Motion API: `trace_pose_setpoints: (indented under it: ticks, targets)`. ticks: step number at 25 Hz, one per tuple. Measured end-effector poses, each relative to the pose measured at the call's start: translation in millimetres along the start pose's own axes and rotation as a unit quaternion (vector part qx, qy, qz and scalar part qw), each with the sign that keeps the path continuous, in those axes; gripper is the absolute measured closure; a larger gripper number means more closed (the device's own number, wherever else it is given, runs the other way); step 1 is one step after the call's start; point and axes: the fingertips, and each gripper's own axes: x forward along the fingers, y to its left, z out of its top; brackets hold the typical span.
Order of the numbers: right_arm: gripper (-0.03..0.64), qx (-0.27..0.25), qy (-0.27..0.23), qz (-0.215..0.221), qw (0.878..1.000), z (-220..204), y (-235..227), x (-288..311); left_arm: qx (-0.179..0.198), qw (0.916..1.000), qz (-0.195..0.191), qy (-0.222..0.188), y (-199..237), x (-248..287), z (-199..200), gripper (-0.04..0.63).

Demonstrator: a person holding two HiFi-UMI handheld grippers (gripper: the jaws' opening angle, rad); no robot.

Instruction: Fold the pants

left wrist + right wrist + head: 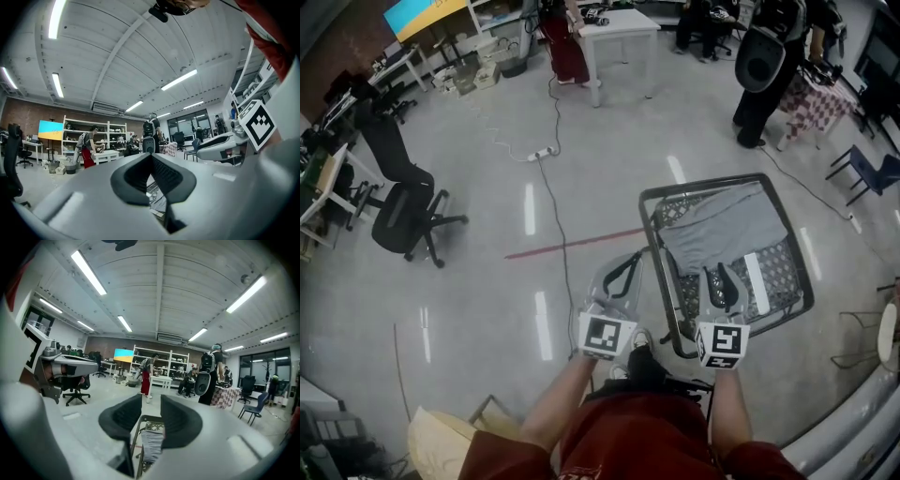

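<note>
At the right centre of the head view, crumpled light-grey fabric pants (727,230) lie unfolded on a black-framed metal mesh table (712,183), their length seemingly running across the frame. They lie just above the right gripper (719,286), whose jaws are partly apart and empty. The left gripper (623,272) sits further left, off the table, closed on nothing, so the right hand is nearer.

A hard, polished floor (487,187) is seen, glossy enough that bright streaks are thrown back off it. The pants (722,230) are shown as soft, matt grey cloth, lightly creased. They are spread on a table (657,272) framed in dark, smooth metal tube, with an open mesh top (783,265). Smooth, matt pale-grey plastic is made out on the shells of the left gripper (635,256) and right gripper (717,274). Their pads (171,176) (180,420) are seen as black, dull and finely ribbed. Matt red cloth is noted on the person's shirt (628,436).
</note>
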Motion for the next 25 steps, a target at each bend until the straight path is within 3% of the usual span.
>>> trace_pose_setpoints:
  ticks: [6,15,25]
  targets:
    - [0.502,0.020,0.001,-0.025,0.999,-10.9,-14.1,38.5,0.024,0.9991,-0.034,-0.001,14.0,38.1,-6.4,0.589]
    - [0.502,0.038,-0.006,-0.079,0.996,-2.2,-50.5,118.5,0.028,0.9932,-0.111,-0.020,40.2,147.4,-11.3,0.589]
    - [0.502,0.060,0.008,-0.168,0.984,3.1,-112.9,145.6,0.052,0.9761,-0.208,-0.036,23.0,240.4,-5.8,0.589]
